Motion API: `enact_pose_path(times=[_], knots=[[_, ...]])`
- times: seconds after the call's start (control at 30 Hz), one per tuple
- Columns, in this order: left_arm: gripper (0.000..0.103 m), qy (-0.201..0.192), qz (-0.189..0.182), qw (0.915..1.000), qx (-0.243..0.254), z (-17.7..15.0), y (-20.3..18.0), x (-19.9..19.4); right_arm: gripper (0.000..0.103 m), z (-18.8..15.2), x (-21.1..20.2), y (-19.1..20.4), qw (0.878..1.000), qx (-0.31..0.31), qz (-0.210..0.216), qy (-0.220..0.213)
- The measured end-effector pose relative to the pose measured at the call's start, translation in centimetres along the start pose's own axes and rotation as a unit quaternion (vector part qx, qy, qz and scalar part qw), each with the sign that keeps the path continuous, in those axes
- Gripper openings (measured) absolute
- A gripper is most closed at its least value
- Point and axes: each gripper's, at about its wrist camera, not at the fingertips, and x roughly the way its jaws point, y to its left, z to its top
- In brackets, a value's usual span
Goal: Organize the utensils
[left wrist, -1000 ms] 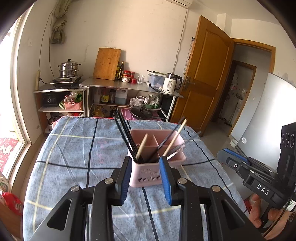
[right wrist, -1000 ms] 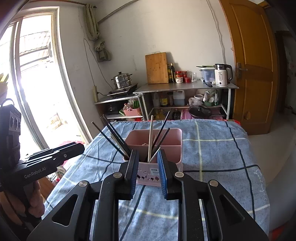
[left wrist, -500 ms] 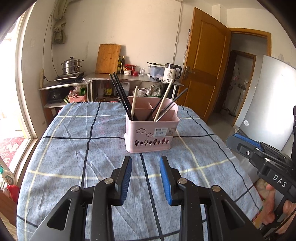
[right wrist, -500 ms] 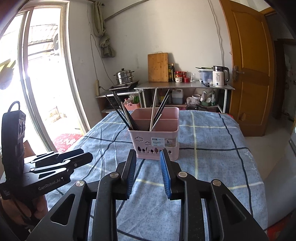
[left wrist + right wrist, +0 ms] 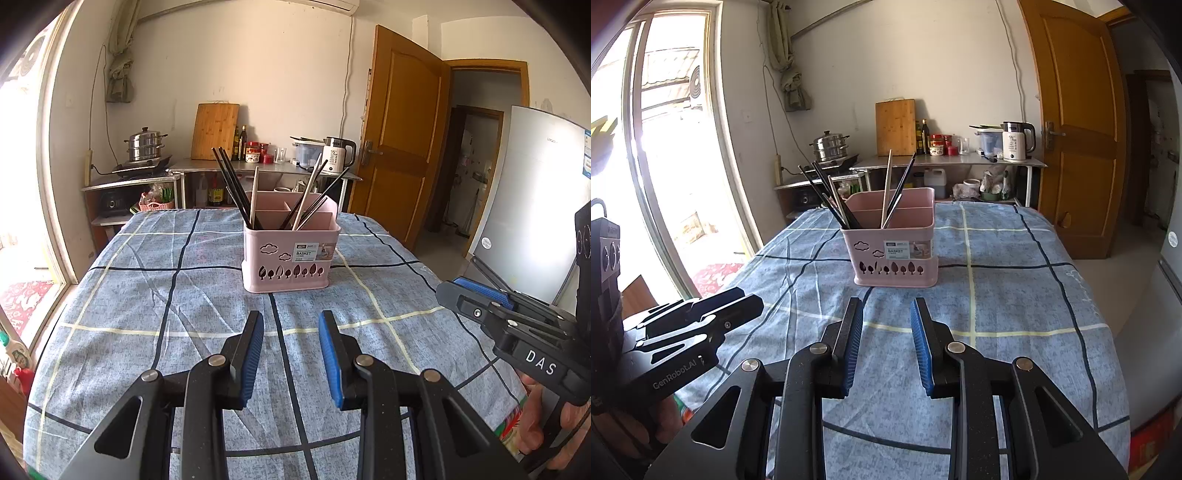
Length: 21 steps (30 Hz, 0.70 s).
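Note:
A pink utensil basket (image 5: 290, 258) (image 5: 895, 254) stands upright on the blue checked tablecloth (image 5: 147, 295). Several black chopsticks (image 5: 232, 184) and a few pale wooden ones (image 5: 254, 195) lean out of its compartments. My left gripper (image 5: 291, 321) hovers over the cloth well short of the basket, open, with nothing between its blue pads. My right gripper (image 5: 886, 310) is also open and empty, equally far back from the basket. Each gripper shows in the other's view: the right gripper (image 5: 476, 295) at the right edge, the left gripper (image 5: 713, 306) at the lower left, both held by a hand.
Behind the table a metal shelf unit (image 5: 266, 171) carries a kettle (image 5: 338, 155), jars and a cutting board (image 5: 214, 131); a steamer pot (image 5: 144, 144) sits to its left. A wooden door (image 5: 402, 140) and a fridge (image 5: 532, 192) stand right, a bright window (image 5: 665, 166) left.
Both grippers have pulled back from the basket and sunk toward the near part of the table; the basket now sits farther off. The right jaws stand slightly wider.

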Motion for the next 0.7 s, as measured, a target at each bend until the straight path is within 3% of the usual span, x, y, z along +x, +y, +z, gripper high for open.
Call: enact_pose_path(times=[0.7], knots=[[0.031,-0.002,0.010,1.0000,0.001,-0.52,-0.04,-0.15,0.028,-0.39,0.04,0.42,1.000,-0.004,0.004,0.004]])
